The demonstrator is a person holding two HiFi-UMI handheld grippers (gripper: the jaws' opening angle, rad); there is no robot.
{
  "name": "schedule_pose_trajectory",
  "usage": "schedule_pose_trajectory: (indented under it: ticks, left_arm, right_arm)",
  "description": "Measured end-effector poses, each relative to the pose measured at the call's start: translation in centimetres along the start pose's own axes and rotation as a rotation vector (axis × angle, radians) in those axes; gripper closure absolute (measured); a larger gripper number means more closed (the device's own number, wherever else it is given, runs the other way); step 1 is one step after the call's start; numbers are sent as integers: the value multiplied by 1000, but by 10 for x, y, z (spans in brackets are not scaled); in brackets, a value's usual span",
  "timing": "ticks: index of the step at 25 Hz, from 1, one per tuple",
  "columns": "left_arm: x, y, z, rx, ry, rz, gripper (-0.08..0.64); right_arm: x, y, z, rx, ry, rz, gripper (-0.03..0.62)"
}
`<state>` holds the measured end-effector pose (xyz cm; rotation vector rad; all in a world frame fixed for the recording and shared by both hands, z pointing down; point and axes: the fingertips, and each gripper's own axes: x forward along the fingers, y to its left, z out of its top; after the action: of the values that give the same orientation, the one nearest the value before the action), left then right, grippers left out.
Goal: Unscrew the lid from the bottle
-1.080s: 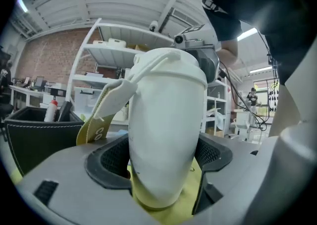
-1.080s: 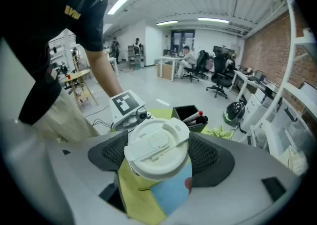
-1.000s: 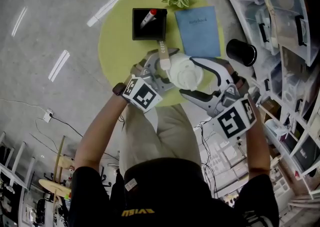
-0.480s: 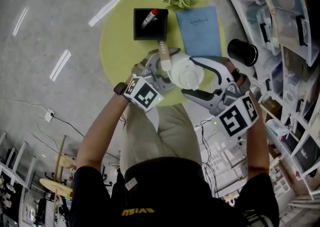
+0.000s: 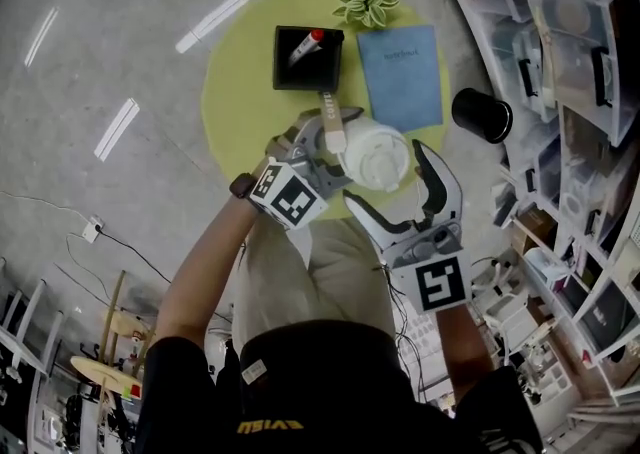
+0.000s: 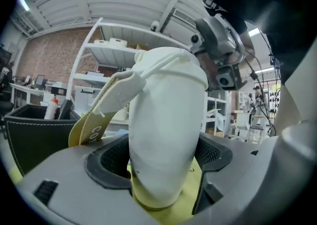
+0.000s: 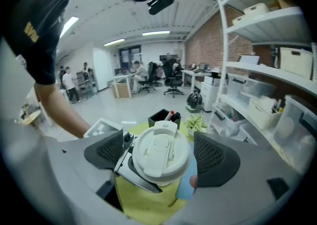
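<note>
Green table [image 5: 240, 92]: black box [image 5: 285, 77] holds red-capped marker [image 5: 305, 45]; white bottle [image 6: 166, 120], lid [image 5: 378, 154] on.

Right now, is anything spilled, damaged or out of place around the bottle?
Nothing stands out. The white bottle is clamped between the left gripper's pads, its lid on, and no spill shows on the green table. The right gripper's jaws have just been opening; the lid sits between them, untouched.
</note>
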<state>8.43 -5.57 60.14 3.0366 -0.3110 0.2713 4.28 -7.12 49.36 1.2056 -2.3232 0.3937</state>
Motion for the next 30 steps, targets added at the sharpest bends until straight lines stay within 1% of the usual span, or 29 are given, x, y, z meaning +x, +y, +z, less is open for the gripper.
schedule_pose_trajectory:
  ticks: [3,5,7,10,12,15,21,26,30]
  left_arm:
    - [0,-1,1,-1,-2,0,161]
    - [0,-1,1,-2,-3,-2,161]
    - [0,-1,1,-3,-3,-1,161]
    - [0,-1,1,-3,-3,2,161]
    - [0,-1,1,-4,-3,-1,161]
    - [0,-1,1,-4,-3,-3,161]
    - [0,-1,1,-4,1,-4,161]
    - [0,-1,1,-4,1,-4,161]
    - [0,-1,1,-5,3,-6,161]
  right_arm:
    - [-2,-4,-7,79,3,-127,158]
    - [-3,-7,-13,120,21,-188,163]
    - [-2,-8,-21,147,51,-220,163]
    - [-2,-8,-25,136,63,-235,198]
    - [-2,-8,-24,123,51,-237,201]
    - [0,-8,-21,129,36,-230,202]
    - [0,-7,-21,114,50,-205,204]
    - [1,-5,-20,63,54,-141,204]
    - [1,-3,-20,15,56,-66,204]
